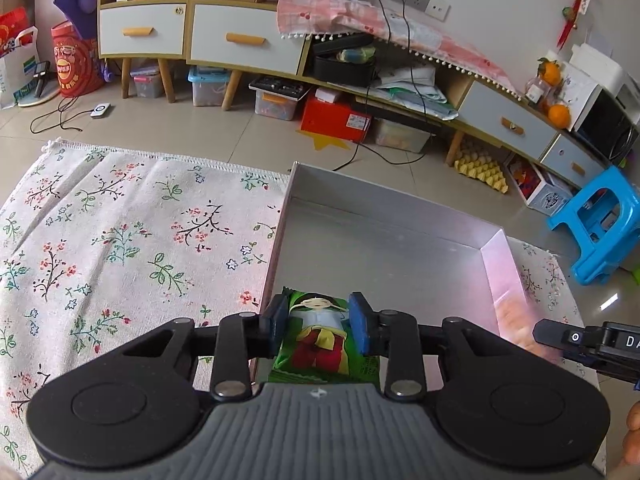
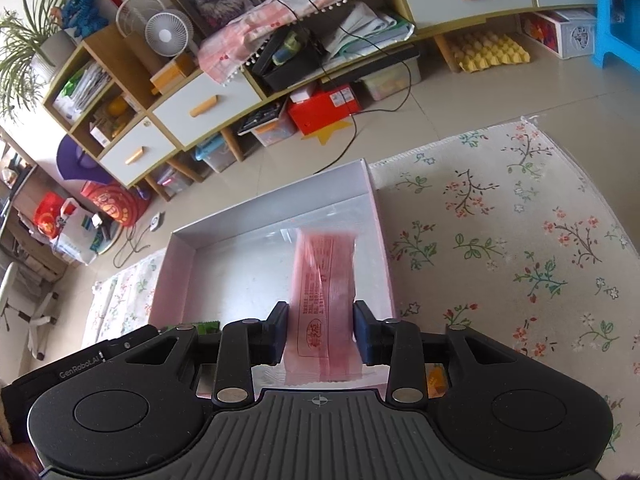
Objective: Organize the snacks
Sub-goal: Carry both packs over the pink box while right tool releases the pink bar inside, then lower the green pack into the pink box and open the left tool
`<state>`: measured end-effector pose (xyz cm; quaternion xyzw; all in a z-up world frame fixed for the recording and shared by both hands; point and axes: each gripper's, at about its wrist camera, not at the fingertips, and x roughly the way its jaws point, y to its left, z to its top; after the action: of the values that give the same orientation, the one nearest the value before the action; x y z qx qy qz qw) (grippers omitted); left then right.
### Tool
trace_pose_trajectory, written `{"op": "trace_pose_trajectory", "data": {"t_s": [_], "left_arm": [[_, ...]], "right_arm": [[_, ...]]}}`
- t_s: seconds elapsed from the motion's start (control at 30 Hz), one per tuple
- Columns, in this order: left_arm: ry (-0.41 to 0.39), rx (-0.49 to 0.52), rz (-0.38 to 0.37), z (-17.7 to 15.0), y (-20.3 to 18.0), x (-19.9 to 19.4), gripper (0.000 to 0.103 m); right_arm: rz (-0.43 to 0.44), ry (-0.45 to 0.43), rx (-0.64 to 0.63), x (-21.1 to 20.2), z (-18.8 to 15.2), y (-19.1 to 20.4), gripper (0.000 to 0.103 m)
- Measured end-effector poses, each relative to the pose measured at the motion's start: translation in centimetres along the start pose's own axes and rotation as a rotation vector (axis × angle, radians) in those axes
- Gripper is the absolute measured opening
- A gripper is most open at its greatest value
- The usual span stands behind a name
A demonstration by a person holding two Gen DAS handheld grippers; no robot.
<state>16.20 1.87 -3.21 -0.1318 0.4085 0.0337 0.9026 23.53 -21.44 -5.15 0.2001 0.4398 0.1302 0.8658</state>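
- Surface [image 1: 100, 240]: covered by a floral cloth with a stitched white hem at its far edge; broad bare stretches of cloth lie on both outer sides of the box.
- Box [image 1: 380, 208]: shallow, white, open-topped, on the cloth; its far wall sits at the cloth's far edge. Near wall hidden behind the gripper bodies in both views. Floor mostly bare; right inner wall shows a blurred pink reflection.
- Left gripper [image 1: 320, 322]: jaws narrowed onto the green snack packet, one blue pad on each long side. Positioned over the box's near left corner.
- Right gripper [image 2: 320, 330]: jaws clamped across the pink snack packet, over the right side of the box. In the left view only its edge shows, lettering cut off at "D". The left unit's body reads "GenRobot.AI" in the right view.
- Pink snack packet [image 2: 324, 280]: long, translucent, red print; far end motion-blurred, text too small to read.
- Green snack packet [image 1: 320, 332]: cartoon figure in red and yellow; lower end hidden, side text illegible.
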Motion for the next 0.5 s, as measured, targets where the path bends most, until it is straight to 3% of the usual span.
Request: {"op": "trace_pose_trajectory", "data": {"t_s": [0.2, 0.37, 0.5], "left_arm": [[0.004, -0.001, -0.007, 0.2, 0.2, -0.3, 0.030], [-0.002, -0.001, -0.018, 0.3, 0.4, -1.0, 0.024], [-0.009, 0.060, 0.022, 0.2, -0.6, -1.6, 0.020]], "right_arm": [[-0.008, 0.013, 0.008, -0.3, 0.1, -0.2, 0.036], [-0.018, 0.015, 0.023, -0.7, 0.4, -0.9, 0.036], [-0.014, 0.015, 0.042, -1.2, 0.5, -1.3, 0.036]]}}
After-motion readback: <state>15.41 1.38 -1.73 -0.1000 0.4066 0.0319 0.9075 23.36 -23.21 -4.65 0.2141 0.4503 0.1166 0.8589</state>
